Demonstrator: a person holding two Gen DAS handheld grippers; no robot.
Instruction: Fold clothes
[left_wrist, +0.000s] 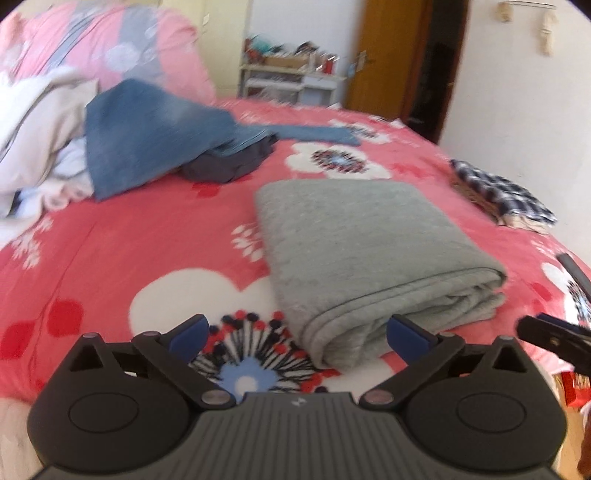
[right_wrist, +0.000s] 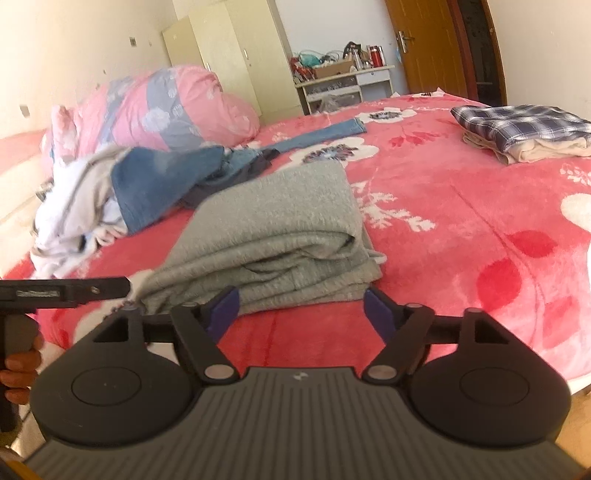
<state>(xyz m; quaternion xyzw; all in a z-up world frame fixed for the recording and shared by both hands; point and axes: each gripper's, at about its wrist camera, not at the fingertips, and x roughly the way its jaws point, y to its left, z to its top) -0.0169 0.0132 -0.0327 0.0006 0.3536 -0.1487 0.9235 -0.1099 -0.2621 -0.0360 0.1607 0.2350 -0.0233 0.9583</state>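
Two claws, we find, stand wide and hold nothing: the left gripper (left_wrist: 297, 334) and right gripper (right_wrist: 301, 308) (blue pads apart) sit just short of the folded grey garment (left_wrist: 364, 251), which lies on the red floral bedspread (left_wrist: 122, 254).

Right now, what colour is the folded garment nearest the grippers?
Grey; the folded garment shows best in the left wrist view.
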